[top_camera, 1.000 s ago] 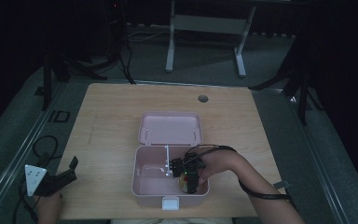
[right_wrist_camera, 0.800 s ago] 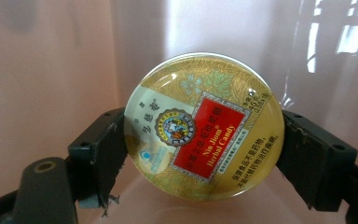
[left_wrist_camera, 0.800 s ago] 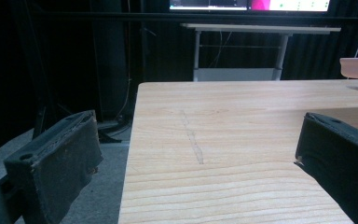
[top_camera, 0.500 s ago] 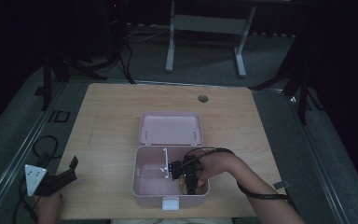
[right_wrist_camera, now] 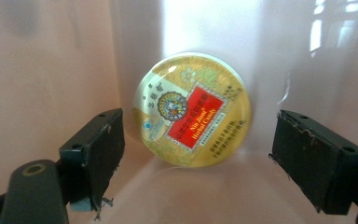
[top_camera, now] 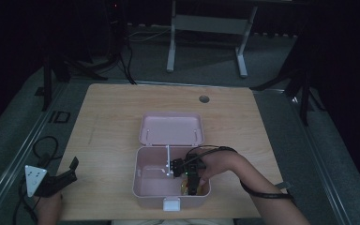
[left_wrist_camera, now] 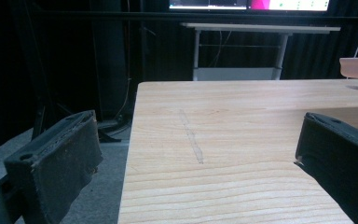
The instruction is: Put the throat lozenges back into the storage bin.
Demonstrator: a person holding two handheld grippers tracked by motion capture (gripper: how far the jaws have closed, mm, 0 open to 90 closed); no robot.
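Pale wood grain runs across the table (top_camera: pixel 112 117), and at its near left corner the left gripper (top_camera: pixel 58 179) rests low in the person's hand, its grey three-cornered plate (top_camera: pixel 35 177) just off the table edge; in the left gripper view (left_wrist_camera: pixel 196 154) its two black jaws stand wide apart with bare tabletop between them — released, grasping nothing. Toward the middle of the table sits a pink plastic box (top_camera: pixel 143 187), its lid (top_camera: pixel 171 129) thrown open and lying flat on the far side, a white latch (top_camera: pixel 171 204) at the near wall and a thin white divider (top_camera: pixel 168 159) splitting the inside into a left and a right compartment. To the right of the divider, the right gripper (top_camera: pixel 191 185) points down into the right compartment, the person's right hand (top_camera: pixel 220 164) wrapped around it and a black cable looping over the wrist. In the right gripper view (right_wrist_camera: pixel 193 154) the jaws are spread, one on each side of a round gold tin (right_wrist_camera: pixel 192 109) with a red label — apart from it, not touching. The tin leans tilted against the pink wall of the box, its printed face toward the camera and its lower edge on the box floor.
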